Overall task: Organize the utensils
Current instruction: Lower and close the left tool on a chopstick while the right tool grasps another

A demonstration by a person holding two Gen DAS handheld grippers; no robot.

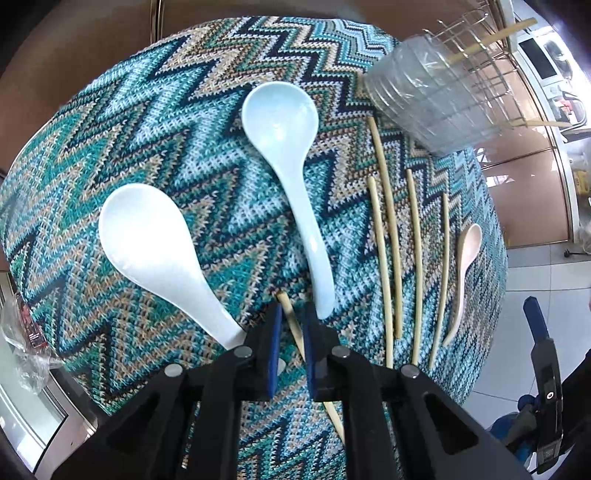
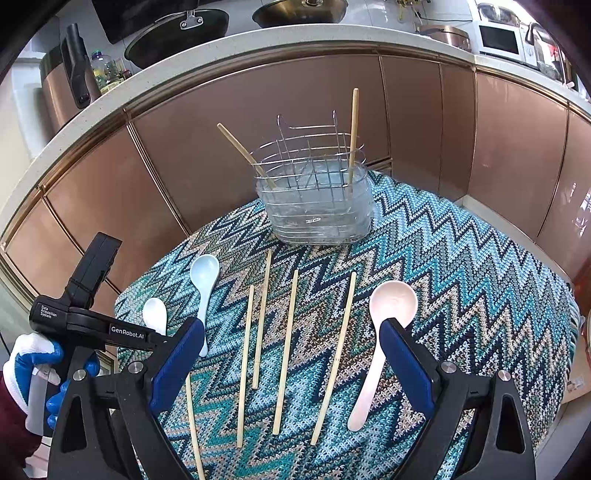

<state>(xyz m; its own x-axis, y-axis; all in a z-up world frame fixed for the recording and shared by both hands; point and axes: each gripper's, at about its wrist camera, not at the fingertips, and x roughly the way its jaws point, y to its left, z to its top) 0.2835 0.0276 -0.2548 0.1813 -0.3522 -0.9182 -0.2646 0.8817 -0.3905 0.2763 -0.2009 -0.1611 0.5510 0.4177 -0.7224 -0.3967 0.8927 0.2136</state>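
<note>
My left gripper (image 1: 291,314) is shut on a wooden chopstick (image 1: 334,417) that lies on the zigzag cloth, its pads nipping it near one end. A white spoon (image 1: 147,240) and a pale blue spoon (image 1: 280,122) lie on either side of it. Further right lie several more chopsticks (image 1: 388,240) and a pink spoon (image 1: 467,251). My right gripper (image 2: 291,325) hangs open over those chopsticks (image 2: 288,350), nothing between its pads. The pink spoon (image 2: 391,306) lies just by its right finger. A wire basket (image 2: 314,206) with a clear liner stands at the back, two chopsticks (image 2: 354,129) leaning in it.
The round table (image 2: 461,277) under its knitted cloth ends close to copper-coloured cabinets (image 2: 258,110). A counter with pans (image 2: 177,29) and a microwave (image 2: 498,38) runs behind. A gloved hand (image 2: 29,354) holds the left tool at the table's left edge.
</note>
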